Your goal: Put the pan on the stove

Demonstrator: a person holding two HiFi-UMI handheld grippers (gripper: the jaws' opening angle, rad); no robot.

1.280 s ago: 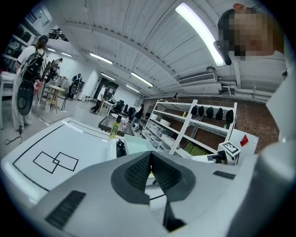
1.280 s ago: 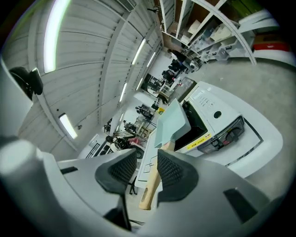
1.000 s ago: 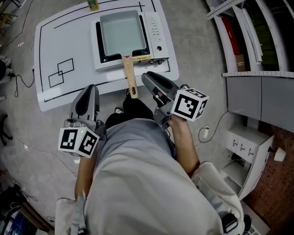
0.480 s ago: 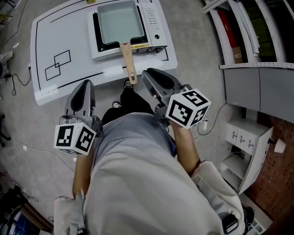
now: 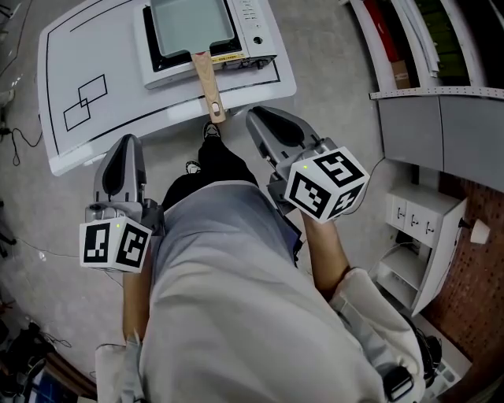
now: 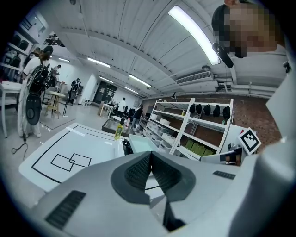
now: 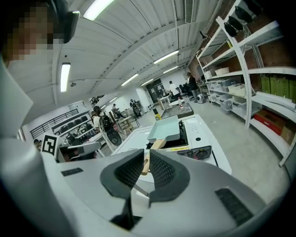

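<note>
A pale teal rectangular metal pan (image 5: 191, 22) sits flat and upright on a white tabletop stove (image 5: 257, 35), inside the black burner grate; its inside looks empty; its light wooden handle (image 5: 206, 81) points to the near side, slanting slightly right, past the stove's near edge and out as far as the near edge of the white table (image 5: 94, 47); the stove stands on the far right part of that table, with buttons and a dark knob along its right side and a yellow strip on its near face.
</note>
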